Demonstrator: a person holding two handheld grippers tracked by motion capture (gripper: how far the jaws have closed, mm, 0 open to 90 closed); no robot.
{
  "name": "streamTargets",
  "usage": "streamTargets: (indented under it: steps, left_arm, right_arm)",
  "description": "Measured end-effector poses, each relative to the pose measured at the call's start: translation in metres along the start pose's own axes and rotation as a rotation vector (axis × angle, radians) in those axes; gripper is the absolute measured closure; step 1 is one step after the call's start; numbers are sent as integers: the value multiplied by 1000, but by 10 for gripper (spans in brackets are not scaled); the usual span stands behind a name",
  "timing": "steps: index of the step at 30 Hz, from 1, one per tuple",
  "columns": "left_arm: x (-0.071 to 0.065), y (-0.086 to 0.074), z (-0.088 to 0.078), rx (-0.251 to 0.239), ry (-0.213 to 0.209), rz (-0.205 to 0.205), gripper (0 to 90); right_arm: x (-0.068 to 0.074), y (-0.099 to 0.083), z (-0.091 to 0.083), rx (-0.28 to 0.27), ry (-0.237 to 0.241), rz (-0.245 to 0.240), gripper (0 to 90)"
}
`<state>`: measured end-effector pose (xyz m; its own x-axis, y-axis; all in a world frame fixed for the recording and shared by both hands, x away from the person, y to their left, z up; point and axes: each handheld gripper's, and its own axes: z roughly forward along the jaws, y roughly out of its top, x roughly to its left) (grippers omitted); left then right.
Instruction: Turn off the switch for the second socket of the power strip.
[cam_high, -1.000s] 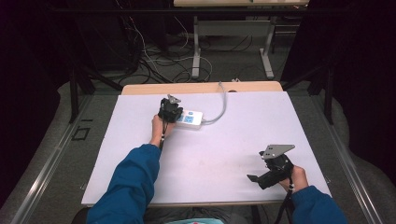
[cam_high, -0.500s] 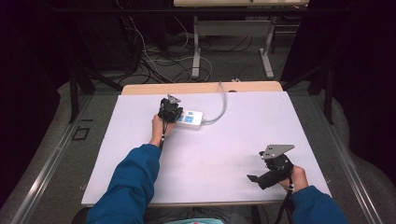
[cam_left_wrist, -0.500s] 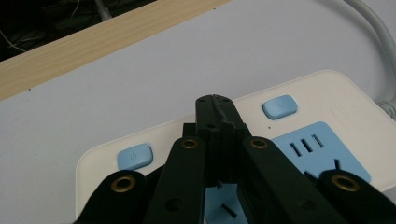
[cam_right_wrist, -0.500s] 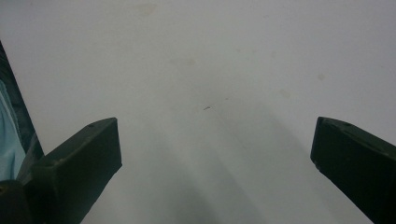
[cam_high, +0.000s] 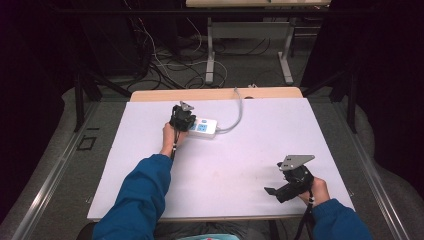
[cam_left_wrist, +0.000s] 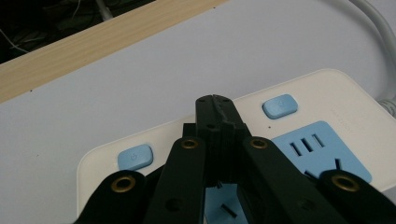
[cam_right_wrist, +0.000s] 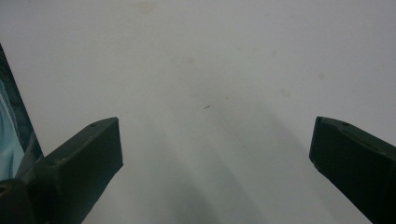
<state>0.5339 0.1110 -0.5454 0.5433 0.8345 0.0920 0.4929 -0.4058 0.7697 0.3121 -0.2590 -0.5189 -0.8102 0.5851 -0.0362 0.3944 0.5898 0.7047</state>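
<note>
A white power strip (cam_high: 204, 128) with blue sockets lies at the table's back centre, its grey cable (cam_high: 238, 111) curving away to the back edge. My left gripper (cam_high: 182, 119) is held over the strip's left end, its jaws shut. In the left gripper view the closed tips (cam_left_wrist: 215, 100) hover over the strip (cam_left_wrist: 327, 93), between two blue switch buttons (cam_left_wrist: 135, 156) (cam_left_wrist: 280, 106) and beside a blue socket face (cam_left_wrist: 322, 149). My right gripper (cam_high: 272, 192) rests low at the front right, open, with bare white tabletop between its jaws (cam_right_wrist: 215, 154).
The white table top (cam_high: 280, 135) has a wooden strip (cam_high: 215, 94) along its far edge. Behind it the floor holds table legs and tangled cables (cam_high: 165, 65). Blue sleeves reach in from the near side.
</note>
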Motion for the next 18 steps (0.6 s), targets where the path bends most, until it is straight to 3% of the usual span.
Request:
streamTargets:
  steps: [18]
  left_arm:
    - [1,1,0,12,-7,6,900]
  right_arm:
    - [-1,0,0,-16,-2,1,19]
